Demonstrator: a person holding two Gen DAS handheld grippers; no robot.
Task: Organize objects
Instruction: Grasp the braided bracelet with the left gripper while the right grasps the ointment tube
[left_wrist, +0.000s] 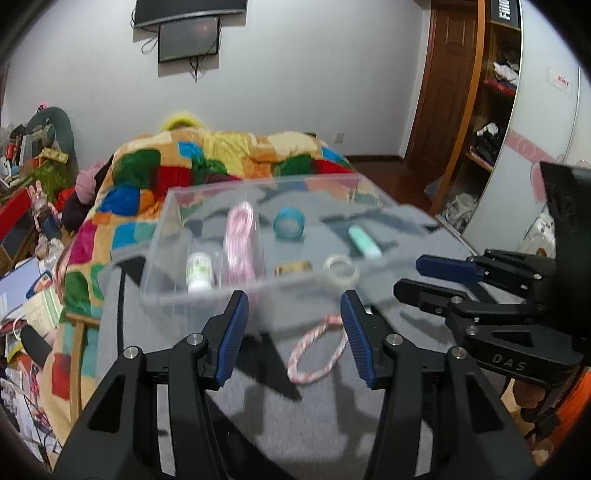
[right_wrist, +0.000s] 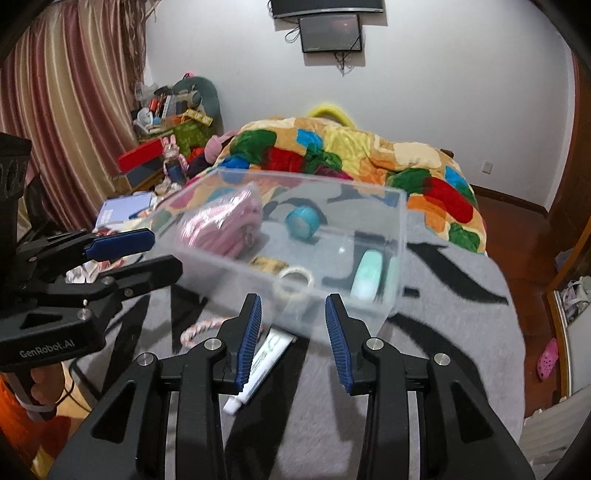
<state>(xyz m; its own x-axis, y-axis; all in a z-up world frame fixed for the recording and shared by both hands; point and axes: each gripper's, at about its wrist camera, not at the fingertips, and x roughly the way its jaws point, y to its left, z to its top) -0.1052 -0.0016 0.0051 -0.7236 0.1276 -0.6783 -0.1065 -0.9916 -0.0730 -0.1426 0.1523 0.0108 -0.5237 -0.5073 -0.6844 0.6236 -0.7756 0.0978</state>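
Observation:
A clear plastic box (left_wrist: 177, 221) (right_wrist: 400, 236) stands on the grey blanket (left_wrist: 332, 424). Inside it lie a pink cord bundle (left_wrist: 240, 236) (right_wrist: 221, 225), a blue tape roll (left_wrist: 289, 222) (right_wrist: 302, 221), a mint tube (left_wrist: 364, 242) (right_wrist: 367, 275), a clear tape roll (left_wrist: 341, 268) (right_wrist: 295, 280), a white bottle (left_wrist: 199, 271) and a small brown item (left_wrist: 293, 267). A pink-and-white rope loop (left_wrist: 317, 354) (right_wrist: 195, 330) lies in front of the box, below my open, empty left gripper (left_wrist: 293, 332) (right_wrist: 147, 251). A white tube (right_wrist: 258, 369) lies under my open, empty right gripper (right_wrist: 293, 339) (left_wrist: 417, 275).
A colourful patchwork quilt (left_wrist: 207, 162) (right_wrist: 369, 155) lies behind the box. Cluttered shelves and boxes (left_wrist: 29, 155) stand at the left. A wooden door (left_wrist: 439, 81) and wardrobe shelves (left_wrist: 495, 110) are at the right. The blanket's right edge (right_wrist: 513, 332) drops to a wooden floor.

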